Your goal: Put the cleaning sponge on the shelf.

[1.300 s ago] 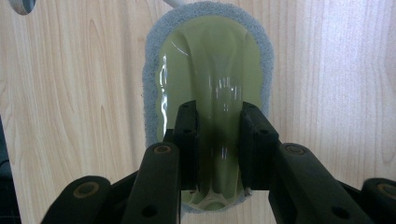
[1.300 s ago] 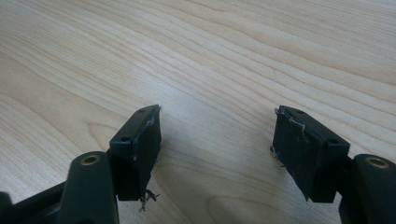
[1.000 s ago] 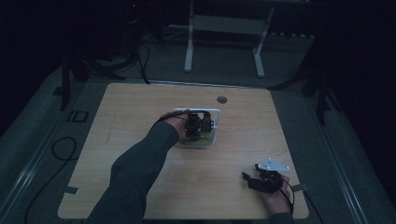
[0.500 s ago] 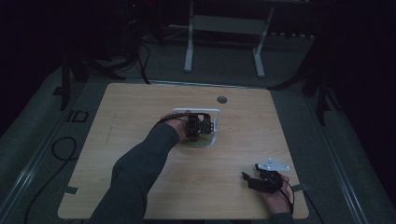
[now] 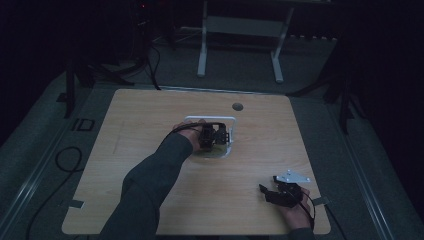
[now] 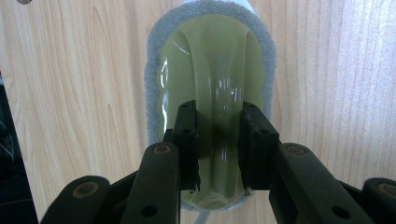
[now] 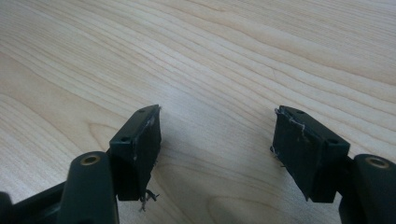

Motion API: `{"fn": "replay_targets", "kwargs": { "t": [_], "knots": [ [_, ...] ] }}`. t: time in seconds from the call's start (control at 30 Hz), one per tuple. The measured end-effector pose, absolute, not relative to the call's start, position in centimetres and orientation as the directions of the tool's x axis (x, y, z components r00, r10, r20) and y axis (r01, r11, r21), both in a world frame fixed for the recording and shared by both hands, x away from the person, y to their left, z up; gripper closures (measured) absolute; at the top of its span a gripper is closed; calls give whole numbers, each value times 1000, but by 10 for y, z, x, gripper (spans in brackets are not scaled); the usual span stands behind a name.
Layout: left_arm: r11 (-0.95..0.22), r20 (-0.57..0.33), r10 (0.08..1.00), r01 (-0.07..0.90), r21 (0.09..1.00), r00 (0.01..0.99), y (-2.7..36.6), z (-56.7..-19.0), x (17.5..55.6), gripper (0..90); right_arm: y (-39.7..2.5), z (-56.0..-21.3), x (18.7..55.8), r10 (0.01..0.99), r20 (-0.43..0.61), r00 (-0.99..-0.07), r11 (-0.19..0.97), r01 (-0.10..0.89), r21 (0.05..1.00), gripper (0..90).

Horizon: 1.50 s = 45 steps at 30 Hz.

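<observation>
An olive-green scrubbing pad (image 6: 210, 60) with a grey felt rim lies flat on the wooden table (image 5: 145, 120); a raised ridge runs along its top. My left gripper (image 6: 218, 112) is shut on that ridge, one jaw on each side. From above, the left gripper (image 5: 219, 136) sits at the table's centre over a white-rimmed rectangular tray (image 5: 210, 119), with the pad mostly hidden under it. My right gripper (image 5: 267, 192) rests near the front right corner, and in its own view the right gripper (image 7: 217, 126) stands open over bare wood with nothing between its jaws.
A round cable hole (image 5: 238, 106) lies behind the tray. Small tape pieces (image 5: 75, 203) mark the front corners. A white frame stand (image 5: 240, 45) stands on the floor beyond the table. A black cable (image 5: 60, 160) loops on the floor at left.
</observation>
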State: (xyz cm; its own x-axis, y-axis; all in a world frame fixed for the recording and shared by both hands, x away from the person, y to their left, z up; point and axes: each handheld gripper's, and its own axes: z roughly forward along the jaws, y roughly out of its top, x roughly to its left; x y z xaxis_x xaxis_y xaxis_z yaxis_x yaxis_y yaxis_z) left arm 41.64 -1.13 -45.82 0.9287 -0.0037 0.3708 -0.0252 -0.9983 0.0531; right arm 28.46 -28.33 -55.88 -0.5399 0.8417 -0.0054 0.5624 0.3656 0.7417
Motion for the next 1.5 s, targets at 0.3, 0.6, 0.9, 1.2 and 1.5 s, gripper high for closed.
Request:
{"fn": "replay_targets", "kwargs": {
  "t": [0.3,0.6,0.9,1.2,1.5],
  "knots": [
    [-999,414,8,-7,34,910,-14,-463,416,712,-283,-559,285,842,-5,-540,365,563,742,317],
    [-999,442,35,25,27,896,-16,-465,420,711,-283,-559,285,841,-6,-541,366,562,742,317],
    [-999,457,40,31,27,889,-18,-466,419,687,-283,-559,285,841,-6,-541,367,562,741,317],
    [-999,465,51,38,37,884,-19,-464,415,624,-283,-559,285,841,-6,-540,366,562,741,317],
    [-996,442,72,42,78,894,-16,-452,412,596,-283,-559,285,842,-5,-540,365,562,742,317]
  ]
}}
